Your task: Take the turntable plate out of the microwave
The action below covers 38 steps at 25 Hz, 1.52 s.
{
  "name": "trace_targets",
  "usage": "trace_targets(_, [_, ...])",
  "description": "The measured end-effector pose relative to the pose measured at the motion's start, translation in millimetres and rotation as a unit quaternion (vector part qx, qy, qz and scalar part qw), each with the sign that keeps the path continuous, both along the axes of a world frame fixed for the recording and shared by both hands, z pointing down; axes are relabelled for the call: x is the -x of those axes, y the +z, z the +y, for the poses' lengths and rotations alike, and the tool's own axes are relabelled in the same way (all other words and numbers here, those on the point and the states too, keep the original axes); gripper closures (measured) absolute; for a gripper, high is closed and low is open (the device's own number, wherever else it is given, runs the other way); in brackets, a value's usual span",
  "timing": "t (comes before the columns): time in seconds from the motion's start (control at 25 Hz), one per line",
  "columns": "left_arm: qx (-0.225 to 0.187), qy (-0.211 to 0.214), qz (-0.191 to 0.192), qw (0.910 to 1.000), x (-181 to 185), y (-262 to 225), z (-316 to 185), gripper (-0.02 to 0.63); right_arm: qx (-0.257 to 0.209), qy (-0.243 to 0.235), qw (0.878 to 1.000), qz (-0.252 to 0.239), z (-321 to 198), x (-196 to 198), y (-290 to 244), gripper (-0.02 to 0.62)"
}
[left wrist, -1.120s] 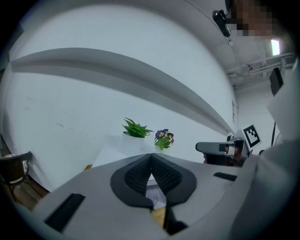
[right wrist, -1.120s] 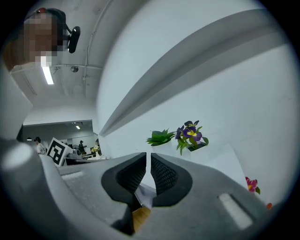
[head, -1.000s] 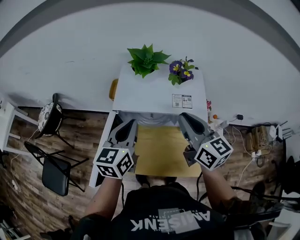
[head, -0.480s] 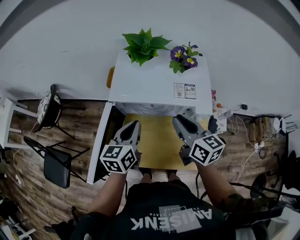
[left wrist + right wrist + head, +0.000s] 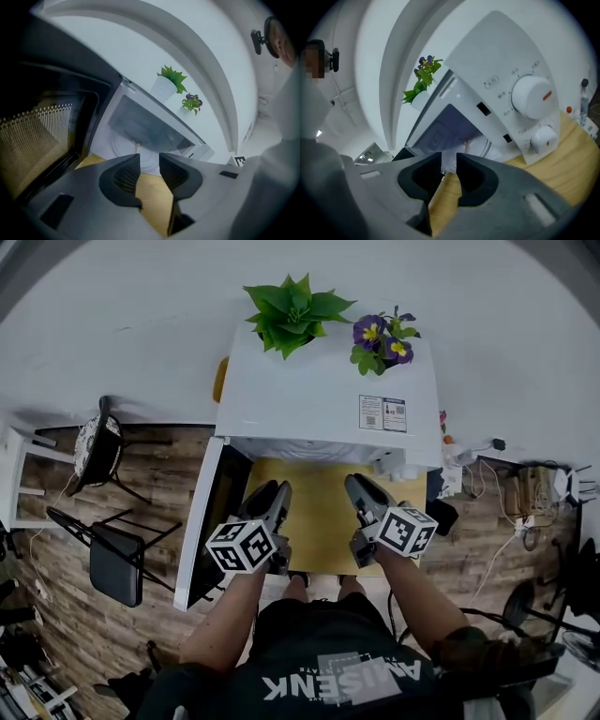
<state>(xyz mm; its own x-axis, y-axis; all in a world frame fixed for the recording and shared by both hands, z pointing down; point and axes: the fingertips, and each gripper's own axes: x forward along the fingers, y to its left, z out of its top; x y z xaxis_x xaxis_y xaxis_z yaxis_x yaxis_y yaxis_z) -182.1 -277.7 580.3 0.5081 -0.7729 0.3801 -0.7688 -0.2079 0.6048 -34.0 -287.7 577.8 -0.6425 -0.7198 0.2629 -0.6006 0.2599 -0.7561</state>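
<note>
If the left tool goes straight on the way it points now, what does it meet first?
Probably the front rim of the turntable plate inside the open microwave, though depth is unclear. The left tool has just been opening its jaws, and nothing is between them.

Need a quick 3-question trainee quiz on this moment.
1. Pick one. The microwave door is: A shut; B open, swung to the left; C taken off.
2. True or false: the left gripper holds the plate.
3. What stands on the microwave beside the green plant?

Key
1. B.
2. False: its jaws have just been opening, with nothing between them; the plate lies inside the microwave.
3. A plant with purple flowers.
</note>
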Motion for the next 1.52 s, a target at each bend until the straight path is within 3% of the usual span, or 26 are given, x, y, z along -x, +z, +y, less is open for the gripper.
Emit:
trace_targets(0.2, [0.017, -0.031, 0.048, 0.9982, 5, 30, -9, 0.492, 0.014, 0.024, 0.999, -0.034, -9, 4, 22, 0.475])
trace_targets(0.32, [0.045, -0.041, 0.082, 0.9948, 6, 51, -12, 0.437, 0.031, 0.045, 0.998, -0.036, -12, 6, 40, 0.452])
trace_targets(0.52, [0.065, -0.03, 0.099, 0.9925, -2, 72, -24, 0.4, 0.057, 0.078, 0.994, -0.043, -15, 3, 73, 0.36])
trace_targets(0.64, [0.064, -0.029, 0.12, 0.9903, -5, 77, -35, 0.357, 0.088, 0.084, 0.991, -0.049, -16, 10, 87, 0.336])
trace_targets(0.92, [0.105, -0.038, 0.149, 0.9826, -20, 110, -55, 0.333, 0.126, 0.117, 0.98, -0.101, -31, 22, 104, 0.262])
trace_targets(1.52, [0.143, -0.09, 0.171, 0.9706, -12, 136, -88, 0.333, 0.183, 0.173, 0.96, -0.123, -70, 29, 130, 0.259])
